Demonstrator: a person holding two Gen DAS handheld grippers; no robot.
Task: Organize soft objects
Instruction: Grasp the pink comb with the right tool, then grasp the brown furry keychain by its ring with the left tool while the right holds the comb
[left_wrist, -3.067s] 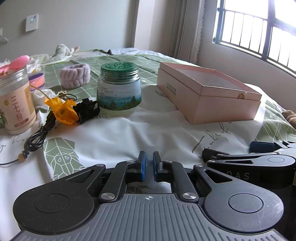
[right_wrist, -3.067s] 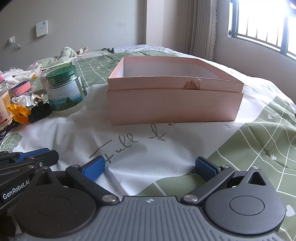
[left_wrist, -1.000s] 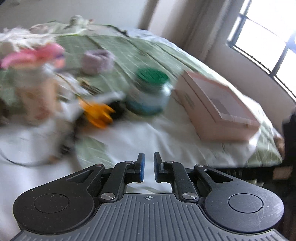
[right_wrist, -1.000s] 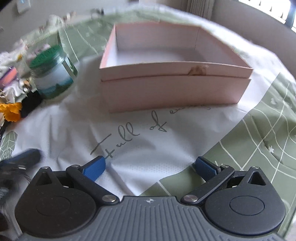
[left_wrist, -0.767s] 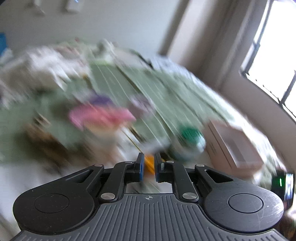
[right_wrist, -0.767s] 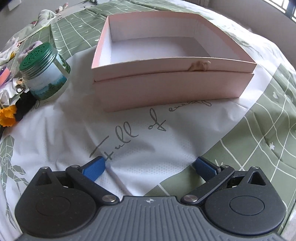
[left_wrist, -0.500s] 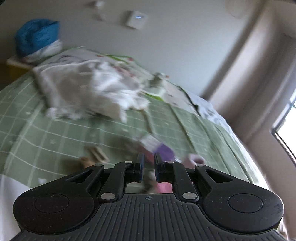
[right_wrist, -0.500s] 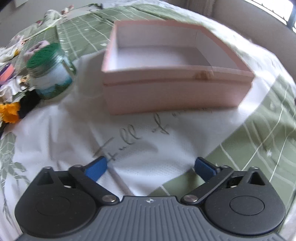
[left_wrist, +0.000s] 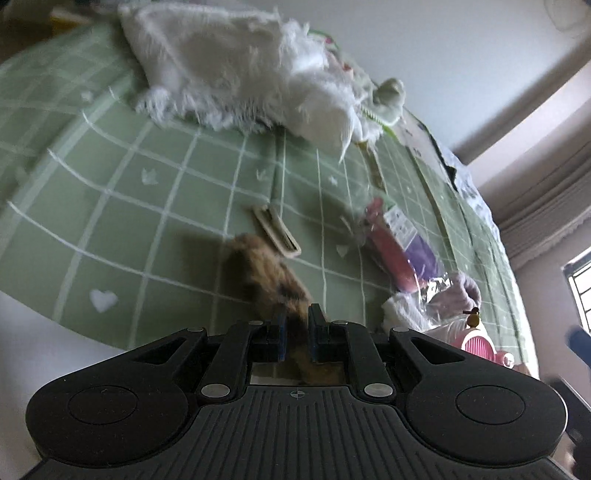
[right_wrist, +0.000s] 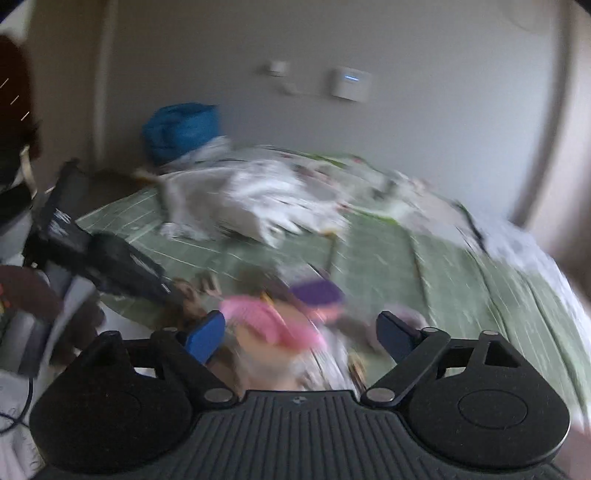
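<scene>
- The left gripper (left_wrist: 295, 326) has its blue pads drawn close with a brown furry soft thing (left_wrist: 267, 275) running up between them; the jaws look clamped on its near end, though blur softens the contact line.
- The furry piece stretches forward over the green checked bedcover (left_wrist: 110, 206), its far end near a flat tan buckle (left_wrist: 276, 230) on a strap.
- The right gripper (right_wrist: 297, 334) hangs with its fingers spread wide and nothing between them; below it, smeared by motion, sit a pink comb-like item (right_wrist: 273, 325) and something purple (right_wrist: 317, 291).
- Risk one: the grip sits on one end only. My read is that a quick lift could let the fur slide out, since it is limp and fluffy and gives the pads little to bite.
- Risk two: the buckle and its strap lie just beside the fur. If they are snagged together, pulling would drag the strap along.
- Risk three: the right view is badly blurred, so that hand is swinging fast; the left tool shows dark at its left edge, and the two could clip each other.
- Room: open bedcover lies to the left of the fur, good for a clean pull.
- To the right it is crowded: a pink and purple packet (left_wrist: 400, 251) and a lilac fluffy band (left_wrist: 461, 295) sit close.
- Ahead, a white fringed cloth (left_wrist: 236, 62) heaps up.
- No box for the soft things shows in either view, so I cannot tell its bearing from here.
</scene>
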